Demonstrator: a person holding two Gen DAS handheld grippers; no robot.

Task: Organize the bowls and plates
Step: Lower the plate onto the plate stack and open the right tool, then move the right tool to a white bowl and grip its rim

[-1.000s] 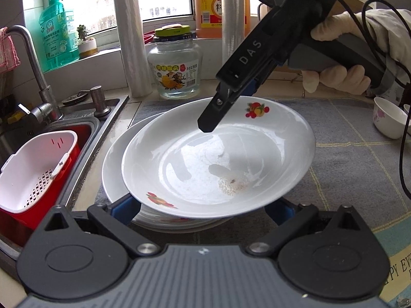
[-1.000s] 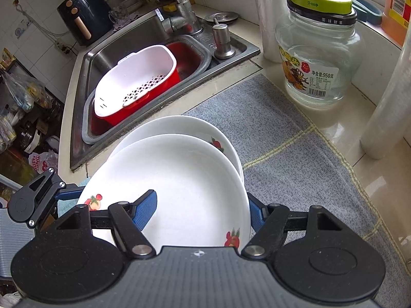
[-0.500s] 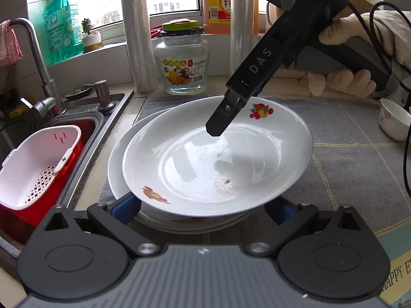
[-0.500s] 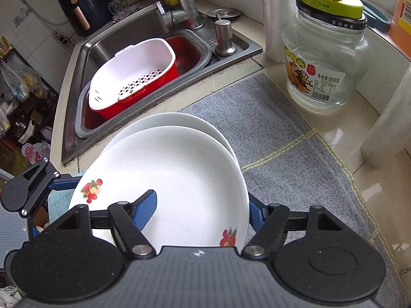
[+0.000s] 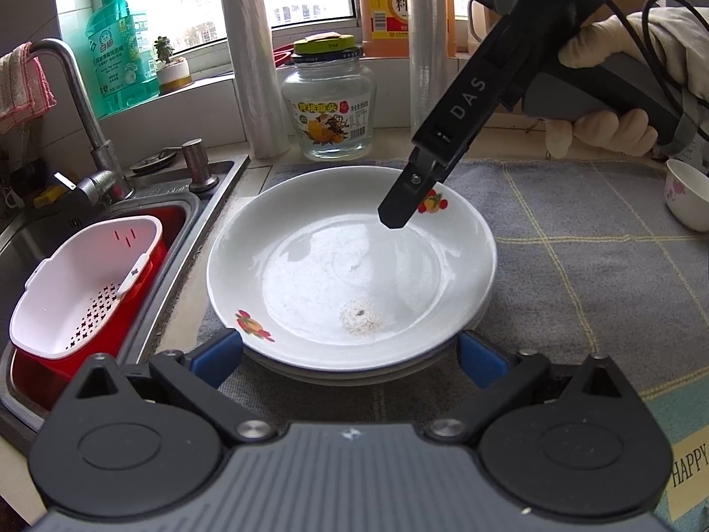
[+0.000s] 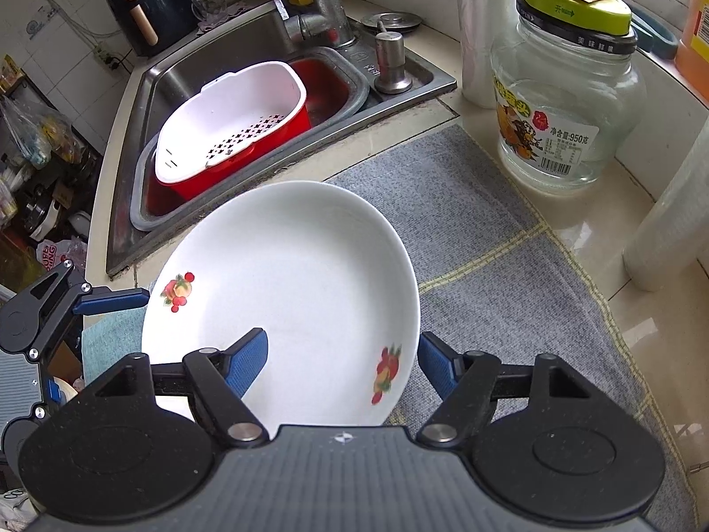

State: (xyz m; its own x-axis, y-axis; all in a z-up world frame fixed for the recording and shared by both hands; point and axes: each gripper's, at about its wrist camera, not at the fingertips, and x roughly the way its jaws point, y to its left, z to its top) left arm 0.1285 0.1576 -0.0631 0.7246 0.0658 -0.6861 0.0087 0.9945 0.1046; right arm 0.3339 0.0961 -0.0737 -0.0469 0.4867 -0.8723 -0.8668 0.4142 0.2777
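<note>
"DAS" on right gripper [image 5: 399, 217], jaws opening astride plate [image 5: 350, 266] rim – unpressed. Left gripper [image 5: 350, 354] released. "950" on jar [image 6: 562, 111] – empty.

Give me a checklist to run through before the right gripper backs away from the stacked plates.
1. Top plate sits centred on the plates beneath: ok, the rims line up.
2. Right gripper letting go: ok, its jaws are opening, one blue pad over the plate's inside, the other outside the rim.
3. Left gripper clear of the stack: ok, both pads stand apart from the rim.
4. Stack rests on the grey mat: ok.
5. Stack is near the sink edge: cannot tell whether the margin is enough.
6. Small bowl out of the way: ok, at the mat's far side.
</note>
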